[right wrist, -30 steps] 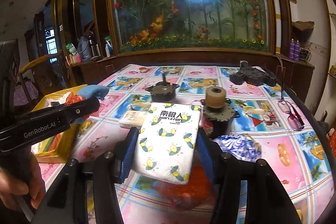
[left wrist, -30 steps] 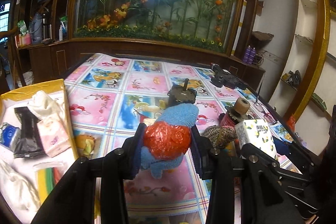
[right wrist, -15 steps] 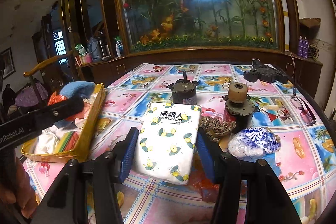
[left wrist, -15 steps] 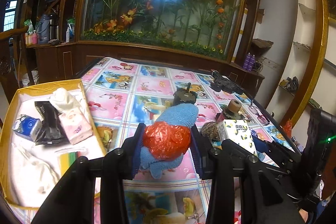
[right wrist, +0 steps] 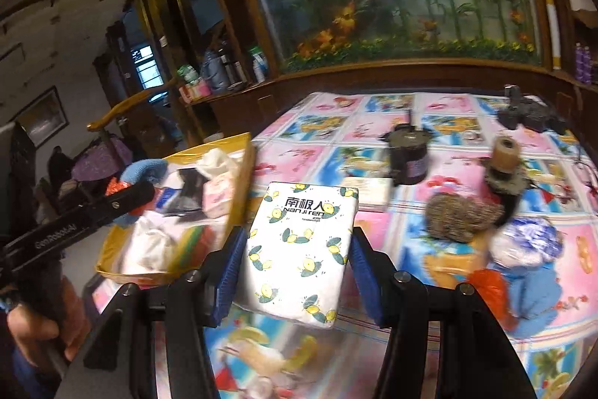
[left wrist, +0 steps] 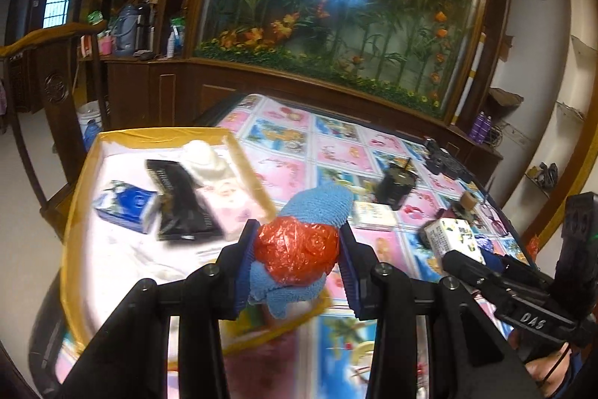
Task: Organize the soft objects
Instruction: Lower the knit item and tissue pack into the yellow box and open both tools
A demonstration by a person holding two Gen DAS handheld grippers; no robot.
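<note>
My left gripper (left wrist: 297,262) clamps a red plastic bag (left wrist: 297,255) bundled with a blue knitted cloth (left wrist: 321,202), held over the yellow-rimmed box (left wrist: 157,135). My right gripper (right wrist: 295,272) grips a white tissue pack (right wrist: 302,245) above the table, just right of that box.

Between your left tool's pads you have a crumpled red plastic ball (left wrist: 297,249) on a blue knitted cloth (left wrist: 317,204). Between your right tool's pads stands a white tissue pack (right wrist: 299,249) with yellow prints, tilted slightly.
</note>
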